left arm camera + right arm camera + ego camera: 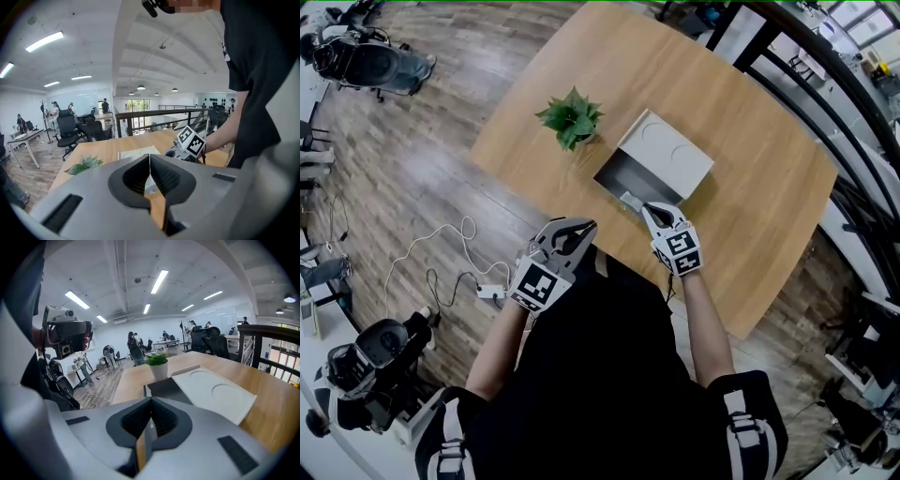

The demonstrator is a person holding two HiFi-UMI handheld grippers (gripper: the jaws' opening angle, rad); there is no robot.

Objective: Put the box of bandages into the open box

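While the right gripper (649, 210) hangs over the near side of the wooden table (769, 234), its fingers pressed together on nothing, a potted plant (572, 119) stands near the left end of the open box (652, 164). The plant is apart from the box and off to the side of the gripper's line to it. Off the table, a white cable (422, 248) runs across the plank floor to a power strip (492, 292). Office chairs (70, 129) stand farther off, and a black railing (154, 112) passes behind the table's far side. The left gripper (581, 228) is held short of the table edge, in front of the person's dark shirt (600, 375), its fingers also closed and empty.

The open box lies with its long axis along the table's near edge, slanting from upper left to lower right in the head view, its mouth facing up. Its white lid (220, 397) is folded back flat on the far side and has 2 shallow round recesses in it. The dark grey tray (166, 389) is on the person's side. 1 small pale piece (630, 200) shows at the tray's near corner, just ahead of the right gripper's tips. I cannot tell whether it is the box of bandages, nor which way it points.
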